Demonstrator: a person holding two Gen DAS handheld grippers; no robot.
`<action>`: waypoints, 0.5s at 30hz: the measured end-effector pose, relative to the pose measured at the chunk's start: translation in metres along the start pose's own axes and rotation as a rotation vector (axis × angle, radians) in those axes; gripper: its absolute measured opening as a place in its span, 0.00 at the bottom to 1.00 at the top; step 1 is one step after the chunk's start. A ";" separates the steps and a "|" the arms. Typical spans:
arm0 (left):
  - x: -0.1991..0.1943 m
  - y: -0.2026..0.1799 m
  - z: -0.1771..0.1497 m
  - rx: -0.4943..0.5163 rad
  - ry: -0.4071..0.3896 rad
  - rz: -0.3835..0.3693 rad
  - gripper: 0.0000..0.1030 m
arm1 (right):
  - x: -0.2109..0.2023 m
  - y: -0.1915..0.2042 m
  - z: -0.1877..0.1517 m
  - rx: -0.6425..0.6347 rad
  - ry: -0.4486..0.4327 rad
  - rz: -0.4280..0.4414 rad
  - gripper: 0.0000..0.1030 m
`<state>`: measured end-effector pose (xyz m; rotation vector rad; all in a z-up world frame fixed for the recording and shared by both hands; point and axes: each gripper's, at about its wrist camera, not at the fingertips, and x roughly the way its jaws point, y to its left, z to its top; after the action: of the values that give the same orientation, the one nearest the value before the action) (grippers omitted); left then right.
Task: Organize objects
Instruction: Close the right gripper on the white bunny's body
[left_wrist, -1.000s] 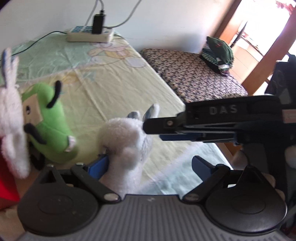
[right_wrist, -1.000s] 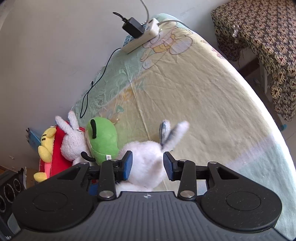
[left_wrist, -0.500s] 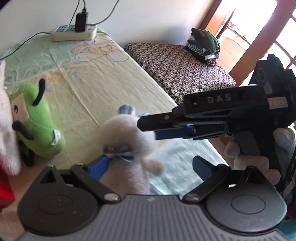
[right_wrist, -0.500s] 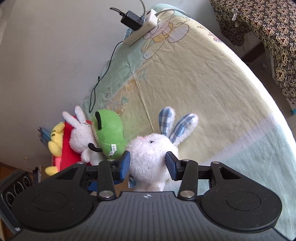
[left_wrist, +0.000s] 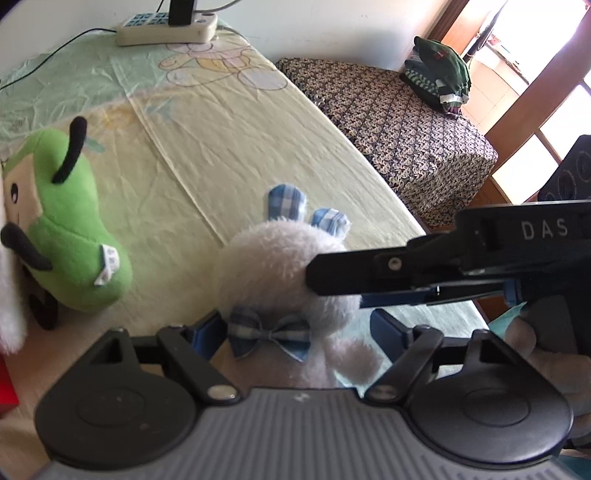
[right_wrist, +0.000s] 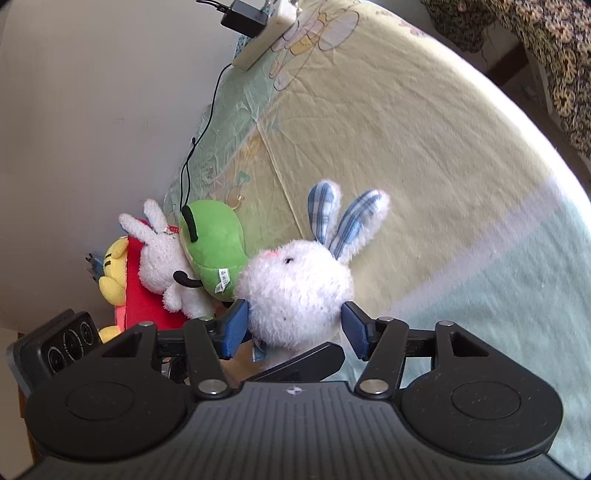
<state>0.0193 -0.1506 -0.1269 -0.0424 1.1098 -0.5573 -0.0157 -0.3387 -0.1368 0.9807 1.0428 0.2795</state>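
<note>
A white plush rabbit (right_wrist: 295, 284) with blue checked ears and a bow tie (left_wrist: 269, 332) stands upright on the bed sheet (right_wrist: 406, 147). My right gripper (right_wrist: 293, 328) has its blue pads on either side of the rabbit's head, wider apart than before, barely touching the fur. My left gripper (left_wrist: 295, 332) is open around the rabbit's body; I cannot tell if it touches. The right gripper's finger shows in the left wrist view (left_wrist: 369, 273) against the rabbit's head. A green plush (right_wrist: 212, 247), a small white rabbit (right_wrist: 162, 262) and a yellow plush (right_wrist: 110, 273) lean in a row to the left.
A red box (right_wrist: 142, 299) stands behind the small white rabbit. A power strip (left_wrist: 166, 29) with a charger lies at the bed's far end by the wall. A patterned bench (left_wrist: 399, 122) with folded green clothing (left_wrist: 439, 70) stands past the bed's right edge.
The white rabbit has been turned upright, ears up and face towards the right wrist camera. The right gripper's jaws have widened around its head. The left gripper stays open around its body.
</note>
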 end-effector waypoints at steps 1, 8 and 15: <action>-0.001 -0.001 -0.001 0.004 0.000 0.003 0.79 | 0.001 -0.001 -0.001 0.007 0.004 0.006 0.59; -0.013 -0.004 -0.005 0.018 -0.019 0.042 0.71 | 0.002 0.020 -0.007 -0.093 0.017 0.023 0.54; -0.055 0.006 -0.014 -0.032 -0.111 0.064 0.71 | 0.003 0.053 -0.014 -0.168 0.007 0.109 0.54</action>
<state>-0.0079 -0.1180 -0.0888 -0.0642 1.0089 -0.4741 -0.0129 -0.2997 -0.0990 0.8865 0.9571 0.4537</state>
